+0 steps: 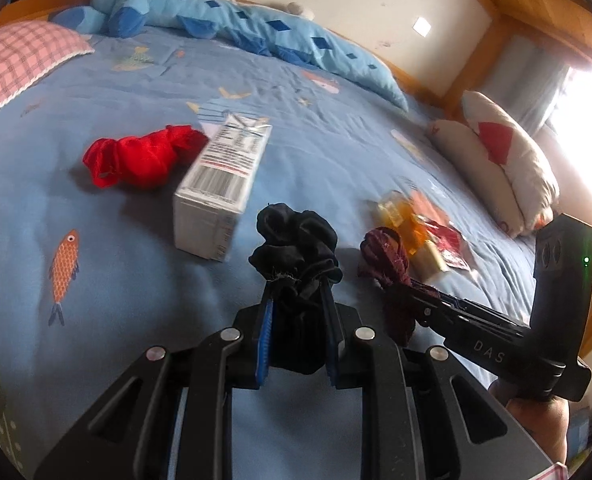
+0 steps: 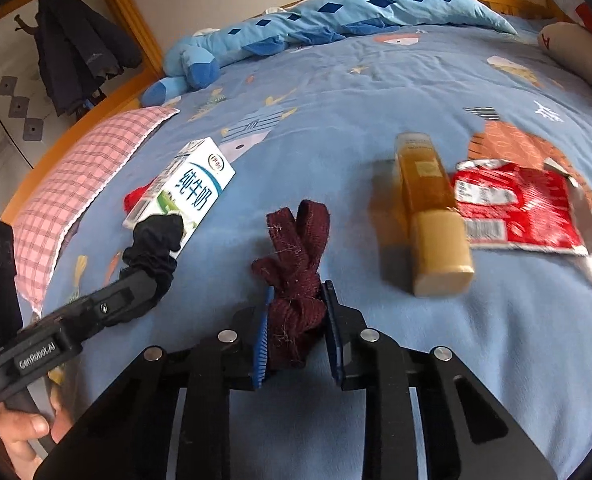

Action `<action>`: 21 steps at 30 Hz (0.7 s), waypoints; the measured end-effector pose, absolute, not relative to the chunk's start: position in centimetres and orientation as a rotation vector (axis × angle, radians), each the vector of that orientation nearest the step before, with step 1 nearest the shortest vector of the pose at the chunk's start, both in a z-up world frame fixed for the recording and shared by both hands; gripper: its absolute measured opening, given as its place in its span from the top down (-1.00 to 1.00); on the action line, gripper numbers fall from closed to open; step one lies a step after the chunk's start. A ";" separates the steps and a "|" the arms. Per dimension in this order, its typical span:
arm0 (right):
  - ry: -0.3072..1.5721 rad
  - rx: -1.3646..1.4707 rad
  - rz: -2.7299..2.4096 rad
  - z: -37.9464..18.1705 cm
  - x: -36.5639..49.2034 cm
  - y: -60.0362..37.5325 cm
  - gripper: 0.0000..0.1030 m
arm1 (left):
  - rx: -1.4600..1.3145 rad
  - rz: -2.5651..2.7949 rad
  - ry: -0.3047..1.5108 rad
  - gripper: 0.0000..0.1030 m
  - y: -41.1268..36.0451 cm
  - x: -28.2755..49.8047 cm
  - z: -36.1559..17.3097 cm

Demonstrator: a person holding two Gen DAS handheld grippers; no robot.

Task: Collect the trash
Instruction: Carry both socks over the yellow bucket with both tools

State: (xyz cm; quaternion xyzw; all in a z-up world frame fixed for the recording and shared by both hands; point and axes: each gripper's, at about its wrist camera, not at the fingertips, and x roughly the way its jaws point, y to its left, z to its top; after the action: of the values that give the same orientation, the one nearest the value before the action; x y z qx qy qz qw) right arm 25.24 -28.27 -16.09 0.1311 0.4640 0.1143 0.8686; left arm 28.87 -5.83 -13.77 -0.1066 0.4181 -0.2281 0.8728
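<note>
Black linkage bars fill the bottom of both wrist views, and between their blue pads each claw holds fabric. The left claw (image 1: 297, 316) is closed on a bunched black sock (image 1: 296, 256), its crumpled end sticking up past the fingertips. The right claw (image 2: 297, 312) is closed on a dark maroon sock (image 2: 296, 264), knotted at the pads with two flat ends pointing up and away from the camera.

Both are held above a blue bedspread (image 2: 355, 92) printed with fish. On it lies a milk carton (image 2: 184, 188), white with blue and green print, on its side; in the right view its long axis runs from near left to far right, with the gabled top at the far end. A red cloth (image 1: 140, 156) lies bunched just beside the carton, on its far left side in the left view.

To the right of the maroon sock lies an amber bottle (image 2: 431, 208) with a tan cap, flat on the bed, long axis running nearly straight away from the right camera, cap toward the camera. A red torn wrapper (image 2: 519, 208) lies flat just beside it on the right, touching or nearly so.

A pink checked pillow (image 2: 84, 172) lies at the left edge of the bed, and a long blue plush toy (image 2: 296, 28) stretches along the far side.
</note>
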 end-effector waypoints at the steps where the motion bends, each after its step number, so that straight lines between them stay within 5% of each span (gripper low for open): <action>1: 0.971 0.282 0.242 -15.8 24.5 -28.6 0.54 | -0.220 -0.485 0.872 0.59 -6.0 28.3 -13.6; 21: 0.870 0.518 0.120 -10.3 5.0 -38.0 0.55 | -0.103 -0.775 0.911 0.59 -15.1 14.9 -11.4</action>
State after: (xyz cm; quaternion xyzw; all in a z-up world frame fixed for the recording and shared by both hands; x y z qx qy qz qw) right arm 5.02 -38.01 -10.26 0.2480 0.4166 0.0573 0.8727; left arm 14.93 -15.07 -11.40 -0.0486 0.4284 -0.3648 0.8252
